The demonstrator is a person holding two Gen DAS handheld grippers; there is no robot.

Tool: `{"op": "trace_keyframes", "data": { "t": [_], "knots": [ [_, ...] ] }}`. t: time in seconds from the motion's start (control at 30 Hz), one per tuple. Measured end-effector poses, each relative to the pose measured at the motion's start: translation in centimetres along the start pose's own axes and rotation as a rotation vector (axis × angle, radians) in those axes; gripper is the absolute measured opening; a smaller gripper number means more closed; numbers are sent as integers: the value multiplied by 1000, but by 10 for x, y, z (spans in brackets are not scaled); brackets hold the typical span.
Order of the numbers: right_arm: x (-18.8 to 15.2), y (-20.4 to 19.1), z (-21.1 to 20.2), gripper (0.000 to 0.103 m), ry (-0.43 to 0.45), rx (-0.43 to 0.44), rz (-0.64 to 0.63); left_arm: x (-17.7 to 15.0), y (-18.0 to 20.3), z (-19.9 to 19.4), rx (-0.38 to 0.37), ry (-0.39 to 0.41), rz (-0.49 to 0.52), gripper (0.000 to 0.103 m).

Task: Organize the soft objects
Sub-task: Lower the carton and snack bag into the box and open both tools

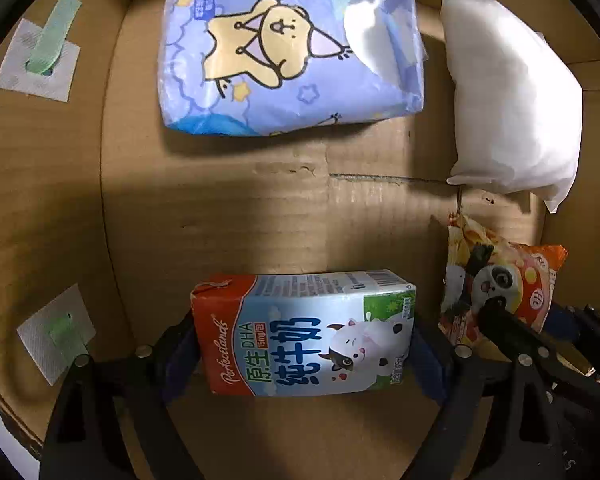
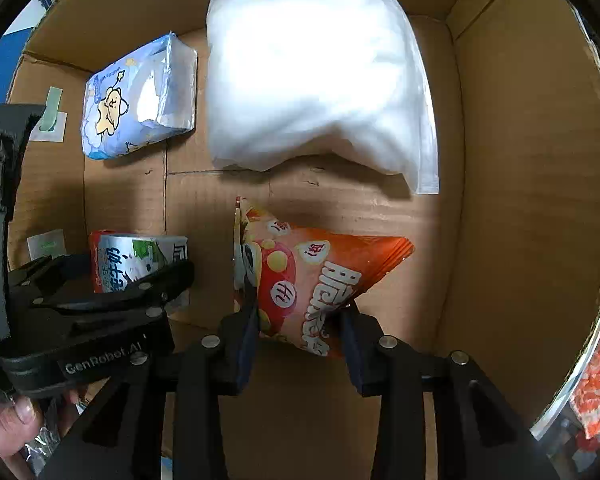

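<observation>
Four soft items sit inside one cardboard box [image 1: 220, 208]: left gripper [image 1: 304, 344] clamps the milk carton [image 1: 304, 332], right gripper [image 2: 300, 320] clamps the snack bag [image 2: 320, 280], beyond them one tissue pack [image 1: 288, 52] and one white pillow [image 2: 316, 76].

Brown corrugated cardboard box floor [image 1: 240, 208], creased and scuffed. Box walls [image 2: 532, 160] upright on all visible sides. Green tape strips on white patches [image 1: 40, 60] on left wall. Uneven lighting with shadows.
</observation>
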State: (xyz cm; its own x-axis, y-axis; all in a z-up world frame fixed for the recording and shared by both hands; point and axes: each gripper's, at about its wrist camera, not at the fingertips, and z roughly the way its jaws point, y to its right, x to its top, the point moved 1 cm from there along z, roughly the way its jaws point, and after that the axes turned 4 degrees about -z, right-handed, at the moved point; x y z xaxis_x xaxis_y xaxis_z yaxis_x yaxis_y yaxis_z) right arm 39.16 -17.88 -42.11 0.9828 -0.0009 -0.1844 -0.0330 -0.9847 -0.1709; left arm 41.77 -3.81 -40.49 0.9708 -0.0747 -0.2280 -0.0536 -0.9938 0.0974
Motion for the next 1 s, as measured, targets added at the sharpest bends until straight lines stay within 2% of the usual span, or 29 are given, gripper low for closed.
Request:
{"op": "trace_keyframes", "data": {
  "t": [0.37, 0.43, 0.5, 0.63, 0.7, 0.73, 0.87, 1.0],
  "knots": [
    [8, 0, 4, 44, -26, 10, 20, -1, -22, 8, -20, -88, -67, 90],
    [7, 3, 4, 51, -21, 15, 23, -4, -27, 8, -30, -96, -86, 90],
    [4, 3, 2, 63, -6, 2, 20, -6, -30, 9, -37, -95, -97, 90],
    [-2, 1, -8, 72, 15, -6, 19, -14, -34, 5, -32, -81, -107, 93],
    [-4, 0, -14, 80, 34, -16, 17, -13, -38, -2, -36, -65, -113, 96],
    [-6, -1, -17, 82, 43, -20, 16, -14, -39, -5, -46, -58, -114, 99],
    [-12, -2, -30, 84, 71, -38, 17, -16, -35, -18, -47, -19, -107, 100],
    [-21, -4, -48, 95, 118, -68, 5, -29, -35, -37, -48, 47, -110, 100]
  ]
}}
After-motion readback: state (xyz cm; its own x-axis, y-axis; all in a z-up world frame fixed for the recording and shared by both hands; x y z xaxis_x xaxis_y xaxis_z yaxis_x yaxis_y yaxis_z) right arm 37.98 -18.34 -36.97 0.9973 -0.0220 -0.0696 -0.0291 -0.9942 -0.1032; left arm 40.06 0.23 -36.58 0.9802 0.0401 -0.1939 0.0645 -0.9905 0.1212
